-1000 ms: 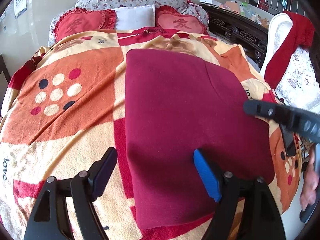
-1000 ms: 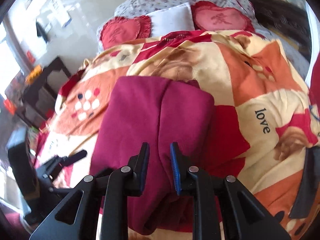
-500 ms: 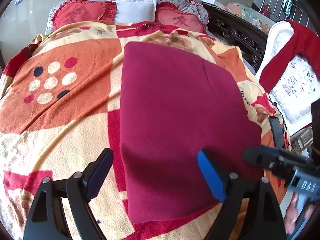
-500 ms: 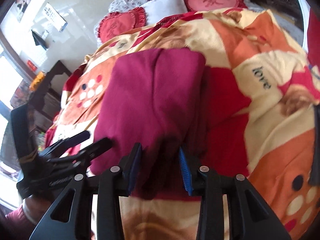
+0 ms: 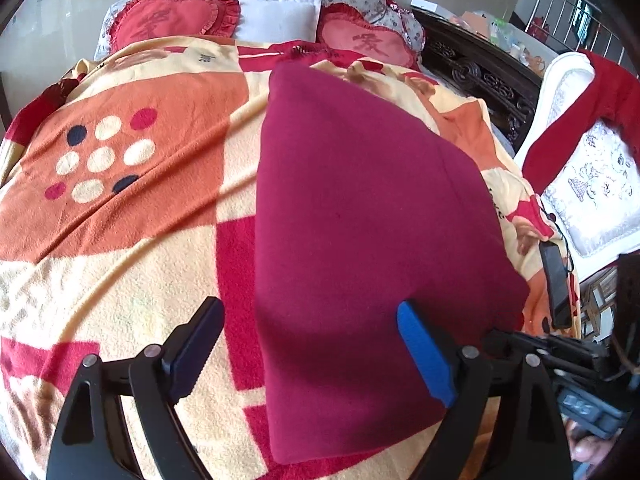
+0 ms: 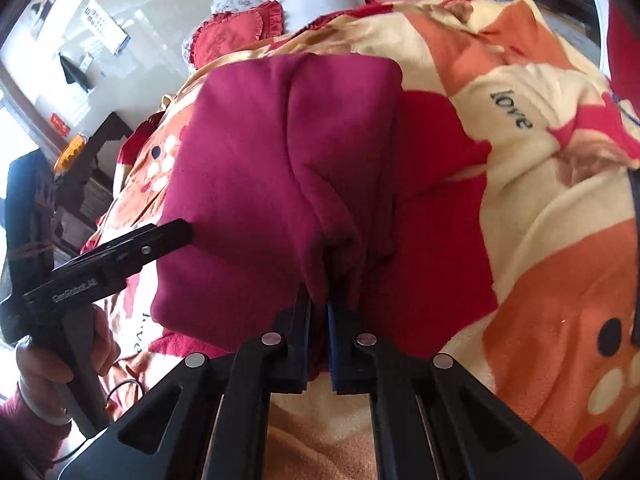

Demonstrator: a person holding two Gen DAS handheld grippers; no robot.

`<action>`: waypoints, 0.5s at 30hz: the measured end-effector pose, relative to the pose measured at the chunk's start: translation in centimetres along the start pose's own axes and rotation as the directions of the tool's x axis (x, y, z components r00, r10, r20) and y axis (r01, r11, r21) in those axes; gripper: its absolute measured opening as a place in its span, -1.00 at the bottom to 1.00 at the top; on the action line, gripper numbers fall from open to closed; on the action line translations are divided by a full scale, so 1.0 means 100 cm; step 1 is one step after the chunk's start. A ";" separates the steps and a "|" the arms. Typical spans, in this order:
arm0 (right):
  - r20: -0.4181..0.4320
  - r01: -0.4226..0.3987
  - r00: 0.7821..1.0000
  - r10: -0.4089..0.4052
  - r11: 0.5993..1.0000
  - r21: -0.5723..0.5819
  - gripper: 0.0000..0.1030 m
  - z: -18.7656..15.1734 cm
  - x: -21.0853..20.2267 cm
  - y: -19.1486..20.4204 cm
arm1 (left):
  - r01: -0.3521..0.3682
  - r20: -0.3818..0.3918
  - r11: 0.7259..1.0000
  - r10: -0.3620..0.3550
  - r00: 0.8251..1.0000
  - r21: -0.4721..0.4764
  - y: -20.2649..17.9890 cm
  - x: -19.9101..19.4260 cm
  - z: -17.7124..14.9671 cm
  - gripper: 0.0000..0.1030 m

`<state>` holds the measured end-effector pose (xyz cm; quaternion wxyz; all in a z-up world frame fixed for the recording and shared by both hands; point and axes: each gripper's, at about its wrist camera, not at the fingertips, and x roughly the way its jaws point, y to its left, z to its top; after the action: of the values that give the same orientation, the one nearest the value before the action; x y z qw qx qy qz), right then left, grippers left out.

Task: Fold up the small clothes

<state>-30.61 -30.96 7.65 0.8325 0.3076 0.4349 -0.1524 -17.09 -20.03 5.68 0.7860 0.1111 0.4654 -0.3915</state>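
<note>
A maroon cloth [image 5: 360,216] lies folded lengthwise on the bed's patterned blanket [image 5: 120,208]. My left gripper [image 5: 312,344] is open, its jaws spread over the cloth's near left edge. In the right wrist view my right gripper [image 6: 319,312] is shut on the near edge of the maroon cloth [image 6: 280,152], which bunches into a crease at the jaws. The left gripper [image 6: 160,240] shows there at the cloth's left side, held by a hand.
Red heart cushions [image 5: 172,20] and a white pillow [image 5: 276,20] lie at the head of the bed. A dark phone [image 5: 556,284] lies at the bed's right edge. A white chair with a red garment [image 5: 592,112] stands on the right.
My right gripper has closed on the cloth's near edge; it was partly open half a second ago. The left gripper has stayed open and shifted slightly over the cloth.
</note>
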 end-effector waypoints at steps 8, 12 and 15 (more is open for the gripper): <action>0.124 -0.042 0.992 0.036 0.998 0.047 -0.48 0.019 -0.044 0.000 | -0.001 0.020 1.000 0.001 1.000 0.001 0.007 -0.002 0.013 0.78; 0.147 -0.091 0.986 0.071 0.988 0.128 -0.03 0.038 -0.029 -0.014 | 0.010 0.015 1.000 -0.010 1.000 0.002 0.008 0.003 0.020 0.79; 0.085 -0.114 0.991 0.102 0.982 0.152 -0.03 0.052 -0.001 -0.023 | 0.035 0.010 0.999 -0.035 0.999 0.001 0.011 0.008 0.024 0.79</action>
<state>-28.56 -36.11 9.09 0.8288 0.3891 0.3722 -0.1525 -14.50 -20.97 6.15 0.7813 0.1013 0.4631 -0.4059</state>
